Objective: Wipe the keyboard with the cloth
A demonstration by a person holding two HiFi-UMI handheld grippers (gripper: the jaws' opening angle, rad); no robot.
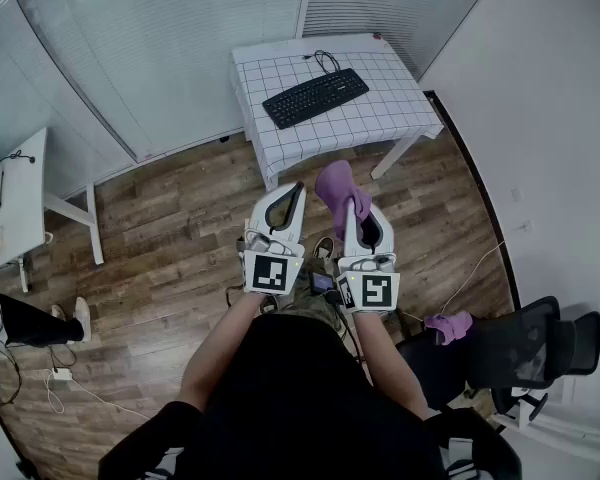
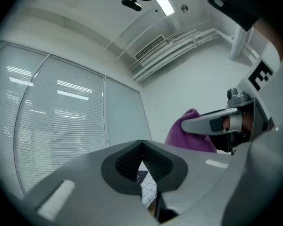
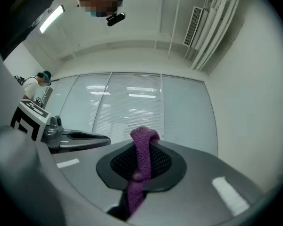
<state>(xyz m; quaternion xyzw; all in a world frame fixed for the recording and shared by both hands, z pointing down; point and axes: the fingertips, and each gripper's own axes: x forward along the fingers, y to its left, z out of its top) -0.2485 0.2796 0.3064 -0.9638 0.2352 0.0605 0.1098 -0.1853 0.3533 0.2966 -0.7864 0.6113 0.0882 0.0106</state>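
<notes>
In the centre of the head view, the left gripper [image 1: 292, 193] has its jaws pressed together on nothing. Beside it, the right gripper [image 1: 357, 210] pinches the purple cloth [image 1: 336, 185], which bunches above its tips. The black keyboard [image 1: 315, 98] lies on the checked table [image 1: 380, 118] at upper middle, well apart from both.

My head camera looked steeply down, table [image 1: 380, 118] well ahead. Cameras on left gripper [image 1: 296, 190], right gripper [image 1: 356, 213] sat close behind jaws, tilted upward; both caught cloth [image 2: 191, 131], probably same blinds [image 3: 132, 102].
</notes>
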